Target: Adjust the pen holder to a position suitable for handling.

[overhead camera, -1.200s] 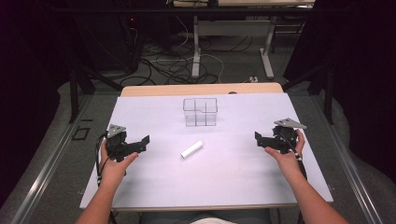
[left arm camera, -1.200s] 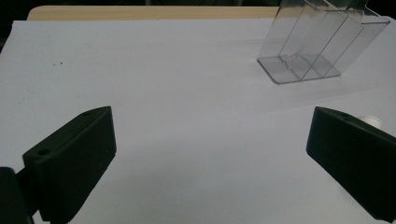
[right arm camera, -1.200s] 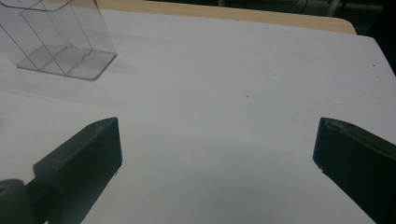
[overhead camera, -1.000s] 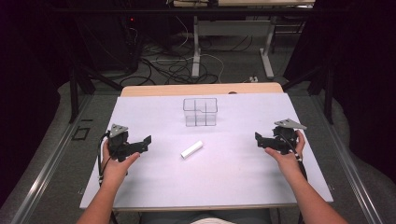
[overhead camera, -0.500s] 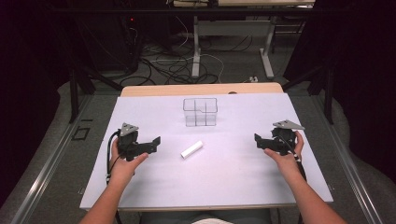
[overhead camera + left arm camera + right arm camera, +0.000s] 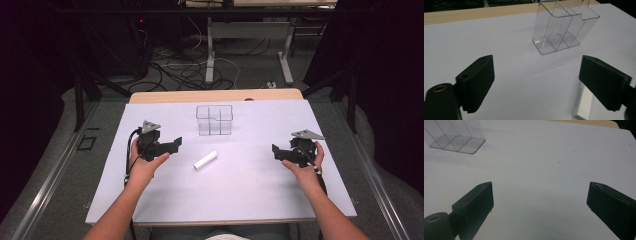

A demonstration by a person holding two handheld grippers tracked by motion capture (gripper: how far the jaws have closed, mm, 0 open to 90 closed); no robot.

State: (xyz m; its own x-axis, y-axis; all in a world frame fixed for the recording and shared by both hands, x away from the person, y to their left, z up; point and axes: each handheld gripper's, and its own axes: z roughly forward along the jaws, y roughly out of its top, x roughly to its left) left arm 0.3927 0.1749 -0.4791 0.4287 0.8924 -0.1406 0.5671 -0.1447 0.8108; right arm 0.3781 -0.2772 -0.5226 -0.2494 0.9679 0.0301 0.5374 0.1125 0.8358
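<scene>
I'm reaching my left gripper (image 6: 175, 144) toward the white block (image 6: 205, 160) lying mid-table, short of the clear bin (image 6: 214, 120). Its jaws, still empty, have just been narrowing. My right gripper (image 6: 276, 151) waits released. Next: straddle the block, then clench.

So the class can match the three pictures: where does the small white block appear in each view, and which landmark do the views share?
High view: the white block lies mid-table, nearer the person than the clear divided box.
Left gripper view: block at bottom right, partly behind one jaw.
Right gripper view: block not in this picture.
Shared landmark: the clear box, top of both gripper views.
</scene>
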